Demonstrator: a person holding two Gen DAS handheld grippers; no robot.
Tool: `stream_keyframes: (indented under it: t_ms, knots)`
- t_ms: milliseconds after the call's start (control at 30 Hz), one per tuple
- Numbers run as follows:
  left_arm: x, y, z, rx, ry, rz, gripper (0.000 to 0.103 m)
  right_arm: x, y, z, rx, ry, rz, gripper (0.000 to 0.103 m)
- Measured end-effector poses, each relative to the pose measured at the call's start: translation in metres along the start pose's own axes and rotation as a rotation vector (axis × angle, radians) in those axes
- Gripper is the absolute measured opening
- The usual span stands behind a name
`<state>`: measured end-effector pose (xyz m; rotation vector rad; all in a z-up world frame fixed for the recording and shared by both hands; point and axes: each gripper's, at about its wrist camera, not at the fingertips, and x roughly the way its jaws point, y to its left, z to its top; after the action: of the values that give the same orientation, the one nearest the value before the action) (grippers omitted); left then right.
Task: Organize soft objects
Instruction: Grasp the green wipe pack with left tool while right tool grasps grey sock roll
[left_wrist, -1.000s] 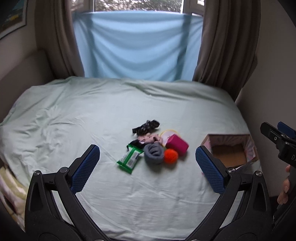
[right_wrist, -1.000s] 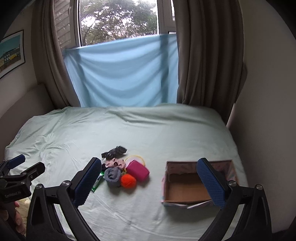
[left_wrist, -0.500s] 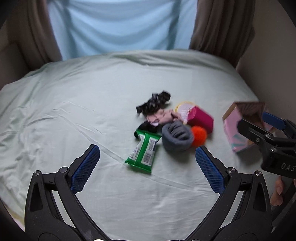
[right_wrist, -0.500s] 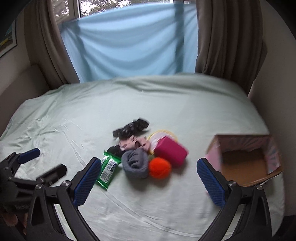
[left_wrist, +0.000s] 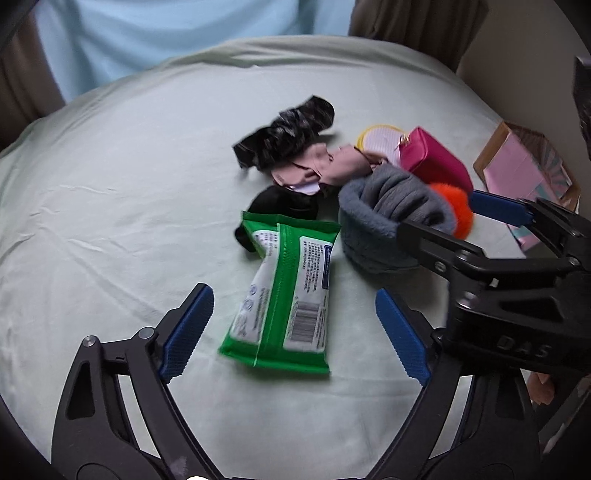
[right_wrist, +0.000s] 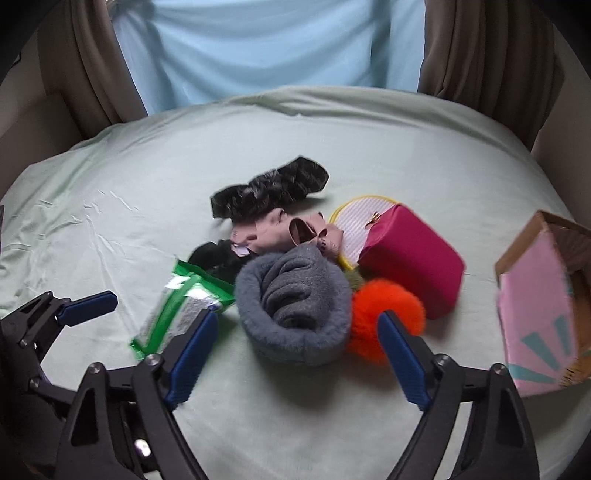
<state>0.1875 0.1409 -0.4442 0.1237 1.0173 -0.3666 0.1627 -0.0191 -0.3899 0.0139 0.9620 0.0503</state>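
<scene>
1. A loose pile of soft items lies mid-bed on a pale green sheet: a rolled grey fleece piece at the front, an orange pom-pom touching its right side, a magenta pouch just behind that, and a green wipes pack to its left.

2. Behind them sit a pink crumpled garment, a black patterned cloth, a small black item partly under the wipes, and a yellow-rimmed striped disc tucked beneath the pouch.

3. The right gripper hovers spread wide, empty, framing the grey fleece and the pom-pom's edge.

4. The left gripper is likewise released and empty, straddling the near end of the wipes pack.

5. A pink cardboard box, open and well to the right near the bed's edge, is the likely destination; nothing from the pile is seen in it, though its inside is mostly hidden.

6. Risks: the two tools sit close together and could collide on closing; the right fingers may catch the pom-pom along with the fleece, dragging it away; the slick wipes pack could slip from a shallow pinch; the rolled fleece may unfurl when lifted.
</scene>
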Motion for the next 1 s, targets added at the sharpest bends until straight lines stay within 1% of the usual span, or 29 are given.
stream_keyframes:
  t_ms: [100,167,233,300,400,433,533,567,667,733,1000]
  knots:
    - [0.018,-0.002,0.001,0.008,0.016,-0.008,0.082,0.017,0.001,0.000,-0.029,0.008,-0.012,0.077]
    - [0.025,-0.003,0.001,0.009,0.029,-0.010,0.076,0.025,0.002,0.000,-0.048,0.018,-0.011,0.069]
    - [0.028,-0.005,-0.001,0.007,0.036,-0.004,0.075,0.030,0.004,0.001,-0.073,0.020,-0.001,0.067]
    - [0.033,-0.006,-0.001,0.014,0.047,0.002,0.071,0.033,0.008,0.001,-0.104,0.019,-0.008,0.066]
    - [0.040,-0.005,-0.001,0.028,0.072,0.024,0.054,0.042,0.008,0.001,-0.116,0.037,-0.003,0.066]
    - [0.042,-0.005,0.000,0.030,0.081,0.028,0.047,0.045,0.008,0.002,-0.120,0.038,-0.002,0.066]
    - [0.044,-0.001,0.001,0.021,0.084,0.009,0.040,0.049,0.010,0.003,-0.144,0.034,0.000,0.058]
    - [0.044,-0.001,0.001,0.023,0.084,0.011,0.038,0.049,0.011,0.003,-0.153,0.033,-0.002,0.053]
    - [0.041,-0.002,0.001,0.023,0.081,0.014,0.033,0.044,0.014,0.002,-0.179,0.023,-0.016,0.045]
    - [0.037,-0.001,0.001,0.012,0.080,0.011,0.032,0.040,0.016,0.002,-0.182,0.018,-0.019,0.042]
    - [0.007,-0.003,0.008,-0.008,0.049,0.005,0.031,0.013,0.014,0.004,-0.144,-0.003,-0.009,0.040]
